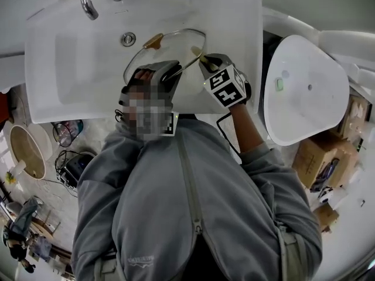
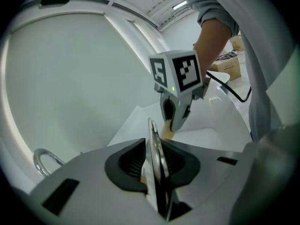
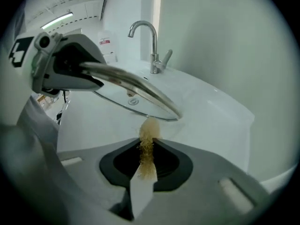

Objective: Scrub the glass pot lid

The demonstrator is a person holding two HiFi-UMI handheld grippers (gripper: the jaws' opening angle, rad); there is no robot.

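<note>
Above the white sink (image 1: 70,69) my left gripper (image 1: 171,69) is shut on the near rim of the glass pot lid (image 1: 179,43), holding it tilted. In the left gripper view the lid (image 2: 153,142) runs edge-on between the jaws of the left gripper (image 2: 157,170). My right gripper (image 1: 205,60) is shut on a tan fibrous scrub pad (image 1: 198,52) whose tip meets the lid's right edge. In the right gripper view the pad (image 3: 149,135) rises from the right gripper (image 3: 146,159) to the underside of the lid's (image 3: 136,97) rim. The left gripper (image 3: 91,74) holds the lid's far side.
A chrome faucet (image 1: 88,2) and a drain (image 1: 128,38) lie at the back of the sink. A white oval basin (image 1: 304,92) stands to the right, with cardboard boxes (image 1: 322,157) below it. Round objects and cables (image 1: 35,151) sit on the floor at left.
</note>
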